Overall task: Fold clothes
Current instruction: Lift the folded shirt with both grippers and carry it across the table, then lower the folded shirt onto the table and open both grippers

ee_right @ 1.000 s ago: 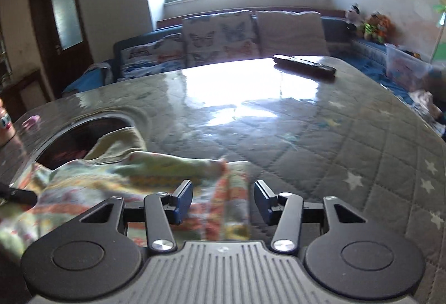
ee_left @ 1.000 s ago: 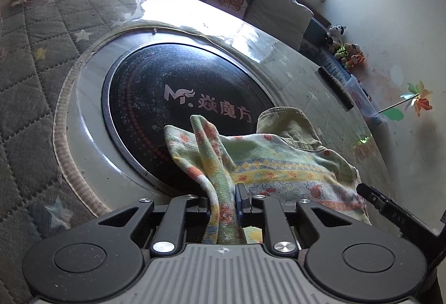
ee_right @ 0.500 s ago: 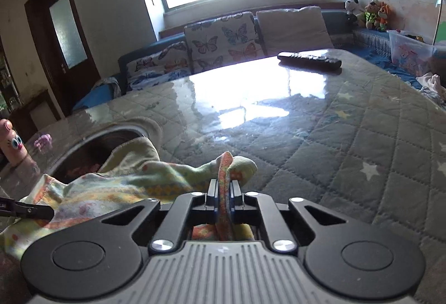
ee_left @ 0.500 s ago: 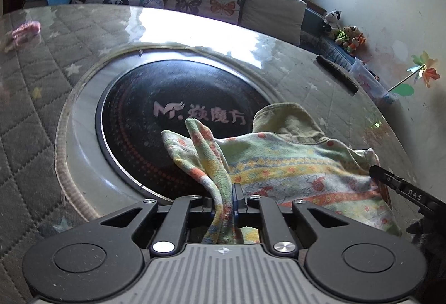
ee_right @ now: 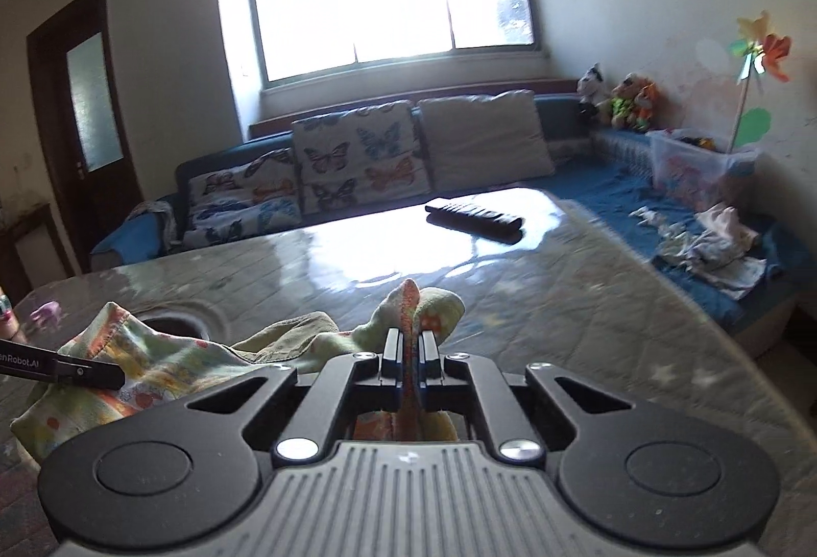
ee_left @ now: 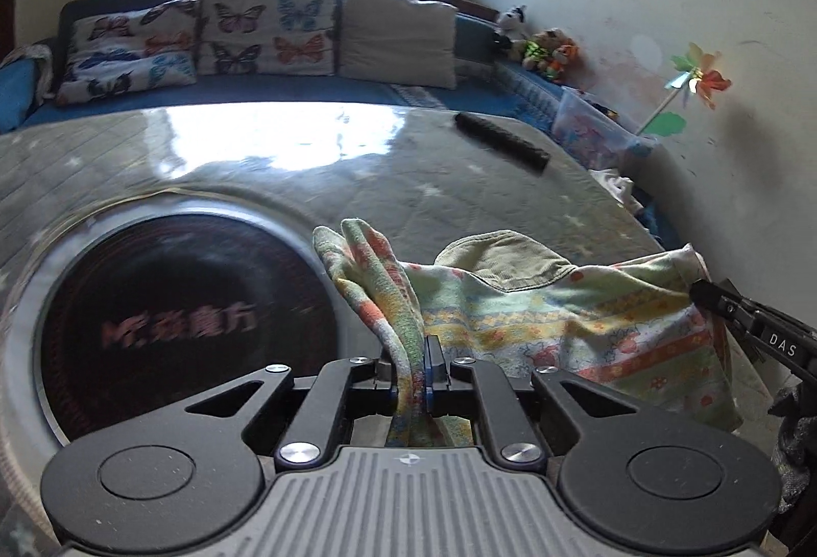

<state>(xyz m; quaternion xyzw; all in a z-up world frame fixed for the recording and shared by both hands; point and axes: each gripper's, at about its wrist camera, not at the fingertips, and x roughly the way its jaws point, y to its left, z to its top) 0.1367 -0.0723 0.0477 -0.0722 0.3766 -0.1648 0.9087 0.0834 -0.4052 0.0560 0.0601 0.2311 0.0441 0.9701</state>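
One patterned garment (ee_left: 551,317) hangs stretched between two grips above the near part of the tabletop (ee_left: 357,179). The left hand-held gripper (ee_left: 411,360) pinches one bunched corner; the right hand-held gripper (ee_right: 408,355) pinches the other, its jaws pressed onto the cloth. The garment's lower part is cut off behind the gripper bodies. Beyond it the quilted tabletop lies open up to one remote control (ee_right: 475,220) near the far edge. One dark round inset (ee_left: 184,322) to the left is blurred, its lettering unreadable.

Black remote (ee_right: 474,220) on quilted table (ee_right: 587,317), butterfly cushions (ee_right: 352,159), pinwheel (ee_left: 697,79)
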